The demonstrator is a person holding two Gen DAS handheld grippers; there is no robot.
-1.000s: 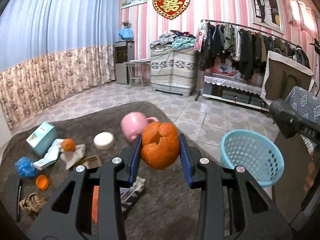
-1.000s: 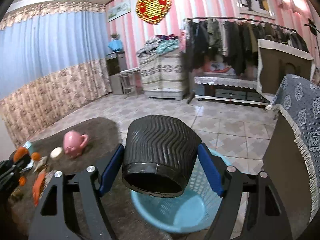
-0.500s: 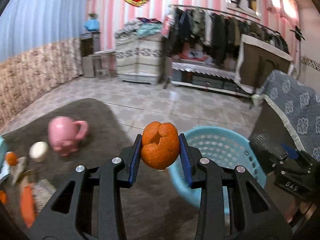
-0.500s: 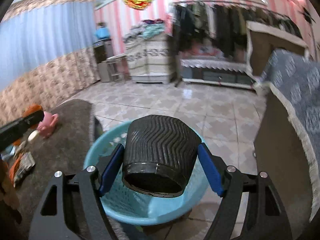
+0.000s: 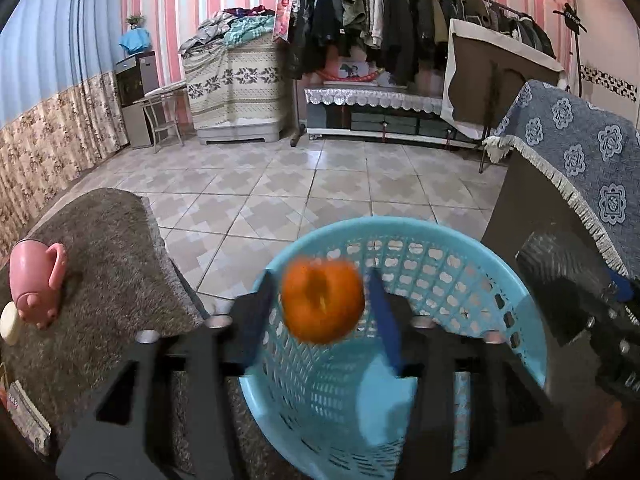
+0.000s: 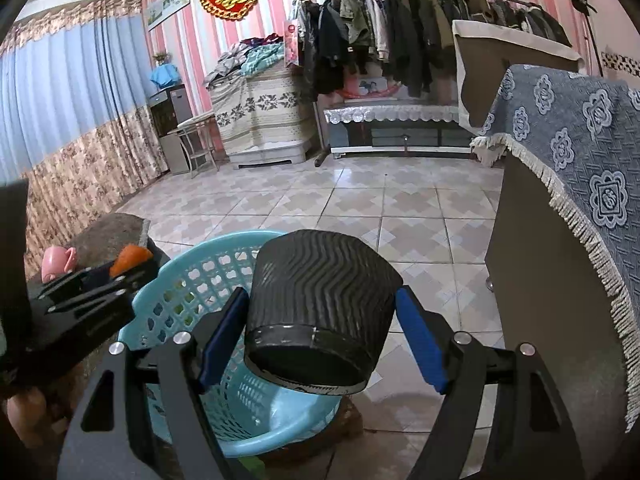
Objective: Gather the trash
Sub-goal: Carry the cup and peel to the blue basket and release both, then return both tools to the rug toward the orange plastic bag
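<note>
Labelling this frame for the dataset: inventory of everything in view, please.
orange peel: 1, orange, between the left jaws, over the basket, blurred, pads clear of it
basket: 1, light blue, on the floor beside the rug
cup: 1, black, ribbed, in the right gripper, partly over the basket
mug: 1, pink, on the rug
rug: 1, brown, left of the basket
disc: 1, cream, by the mug
clothes rack: 1, dark coats, back wall
cloth: 1, blue floral, draped at right
left gripper: black, blue pads, jaws just opened
right gripper: black, blue pads, closed on the cup
</note>
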